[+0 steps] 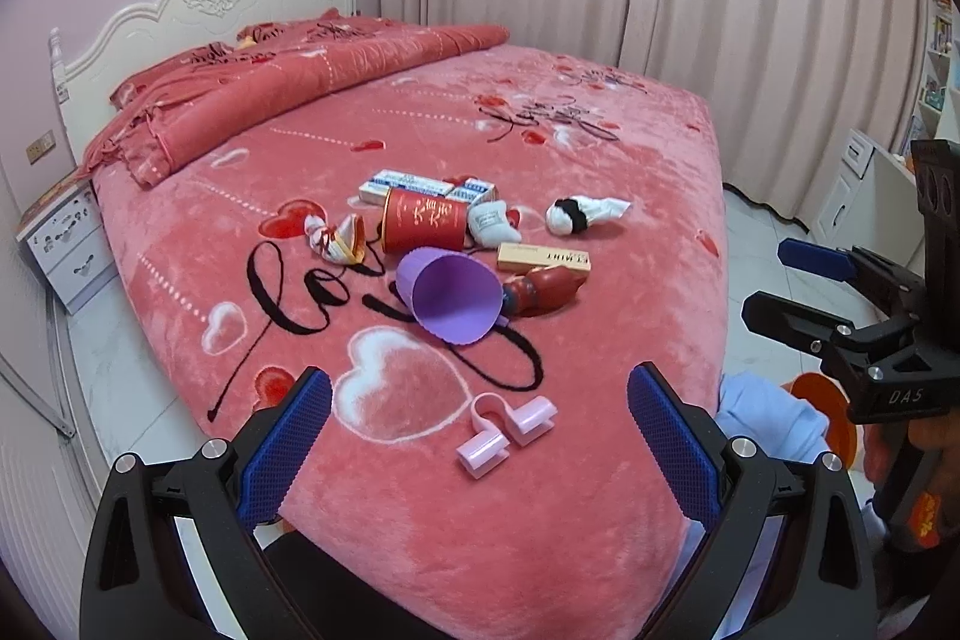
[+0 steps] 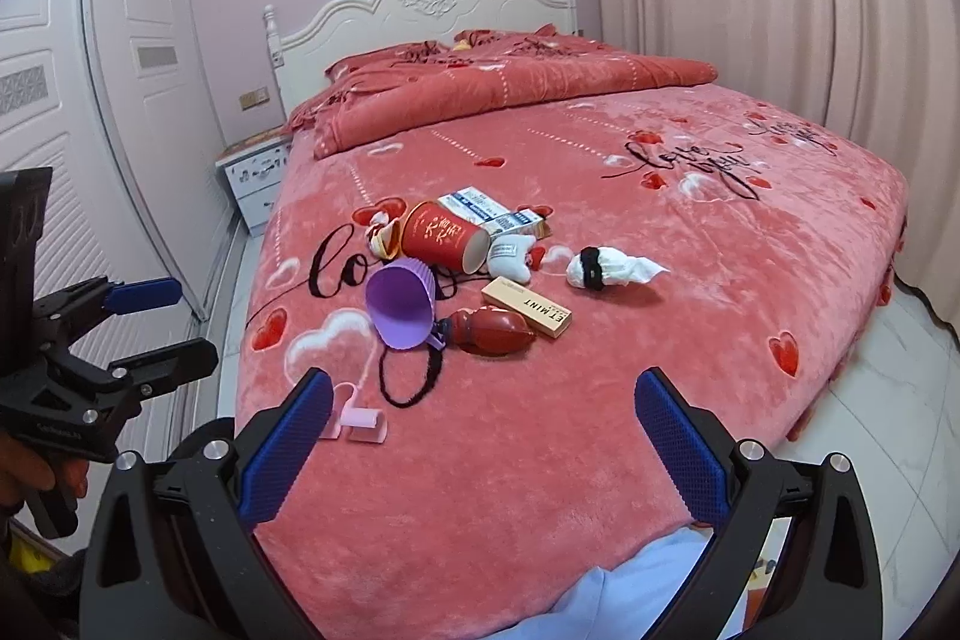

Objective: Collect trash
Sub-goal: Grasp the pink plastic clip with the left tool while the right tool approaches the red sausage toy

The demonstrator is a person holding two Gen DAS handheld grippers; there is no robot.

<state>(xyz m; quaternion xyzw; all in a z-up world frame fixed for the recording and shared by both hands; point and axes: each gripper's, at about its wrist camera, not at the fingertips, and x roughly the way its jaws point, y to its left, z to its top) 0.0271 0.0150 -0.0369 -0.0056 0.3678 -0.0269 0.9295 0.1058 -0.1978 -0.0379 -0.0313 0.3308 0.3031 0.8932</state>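
Clutter on a pink heart-print bed (image 1: 630,244), well ahead of both grippers. Left gripper (image 1: 480,400) low at the near edge of the mattress, blue pads spread wide, nothing between them. Right gripper (image 2: 483,403) at the same edge, likewise spread wide and empty; seen from the left wrist view at the far right, off the side of the bed, fingers parted.

From left to right in the left wrist view: crumpled red-and-white wrapper (image 1: 333,235) lying on the printed black lettering; red paper cup (image 1: 426,220) on its side just beside it, mouth turned right; two blue-and-white boxes (image 1: 414,184) behind the cup, touching it or nearly so. Purple ribbed cup (image 1: 450,295) tipped over in front of the red one, open mouth toward the camera. White padded pouch (image 1: 492,223) against the red cup's mouth. Tan box marked MINT (image 1: 543,257) just right of the purple cup, with a dark red squashed bottle (image 1: 540,289) in front of it, touching. White tissue wad with a black band (image 1: 585,214) farthest right, apart from the rest.

Pink plastic clip (image 1: 504,427) alone, nearest the left gripper, between its pads in view though not touched.
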